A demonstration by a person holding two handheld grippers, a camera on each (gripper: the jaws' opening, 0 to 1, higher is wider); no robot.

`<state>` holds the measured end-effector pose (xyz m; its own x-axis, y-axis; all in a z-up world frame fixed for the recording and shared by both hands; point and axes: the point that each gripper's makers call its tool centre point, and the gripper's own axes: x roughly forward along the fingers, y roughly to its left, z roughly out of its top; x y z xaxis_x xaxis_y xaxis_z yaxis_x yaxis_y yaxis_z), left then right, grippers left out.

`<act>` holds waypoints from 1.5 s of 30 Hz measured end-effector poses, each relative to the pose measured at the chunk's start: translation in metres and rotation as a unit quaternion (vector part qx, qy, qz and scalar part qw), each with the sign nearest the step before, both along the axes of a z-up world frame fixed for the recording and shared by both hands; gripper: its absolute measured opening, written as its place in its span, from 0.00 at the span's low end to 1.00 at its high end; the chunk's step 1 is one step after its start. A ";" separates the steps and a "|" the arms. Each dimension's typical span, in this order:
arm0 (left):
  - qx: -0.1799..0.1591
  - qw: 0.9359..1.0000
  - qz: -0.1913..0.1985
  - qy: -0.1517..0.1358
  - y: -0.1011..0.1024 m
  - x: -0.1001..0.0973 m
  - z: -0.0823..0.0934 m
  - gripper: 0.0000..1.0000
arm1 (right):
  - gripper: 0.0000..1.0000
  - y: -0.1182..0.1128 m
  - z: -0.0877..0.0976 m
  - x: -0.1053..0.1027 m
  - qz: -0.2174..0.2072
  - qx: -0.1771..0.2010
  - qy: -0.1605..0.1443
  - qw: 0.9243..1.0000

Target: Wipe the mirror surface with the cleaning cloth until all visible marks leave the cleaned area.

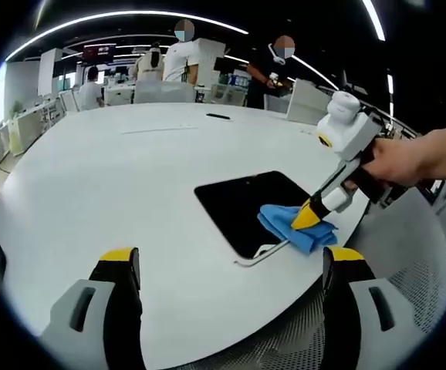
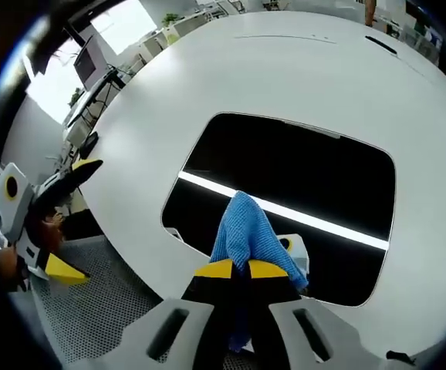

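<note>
Clamped in the right hand-held gripper point(image 2: 237, 270), the cleaning cloth point(image 2: 248, 231) rests on the mirror's point(image 2: 300, 169) near edge; the glass stretches ahead on the bench point(image 1: 115, 177). Left hand-held gripper point(image 1: 231, 270) hovers apart, farther off.

In the right gripper view the cleaning cloth point(image 2: 246, 231) runs down between the right tool point(image 2: 244, 270) jaws, and we cannot see its lower end. The cloth and tool cover the near edge of the mirror point(image 2: 300, 177). We cannot tell whether any marks remain on the dark glass; it reflects only a bright strip.

In the left gripper view the cloth point(image 1: 296, 227) hides the mirror's point(image 1: 246, 204) near corner. The left tool point(image 1: 231, 266) bodies are cut off below. A small dark item point(image 1: 217, 116) far across the worktop point(image 1: 130, 177) is too small to identify.
</note>
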<state>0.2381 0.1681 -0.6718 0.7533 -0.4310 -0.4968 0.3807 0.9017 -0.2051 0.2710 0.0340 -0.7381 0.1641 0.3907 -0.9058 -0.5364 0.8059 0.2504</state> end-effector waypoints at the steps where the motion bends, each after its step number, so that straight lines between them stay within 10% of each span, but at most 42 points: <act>1: 0.001 1.000 0.000 0.001 0.000 0.000 0.000 0.98 | 0.00 0.000 0.000 0.001 0.000 -0.001 0.000 1.000; 45: 0.007 1.000 0.009 0.008 0.004 0.002 -0.004 0.99 | 0.00 0.019 0.000 0.099 0.011 -0.018 -0.022 1.000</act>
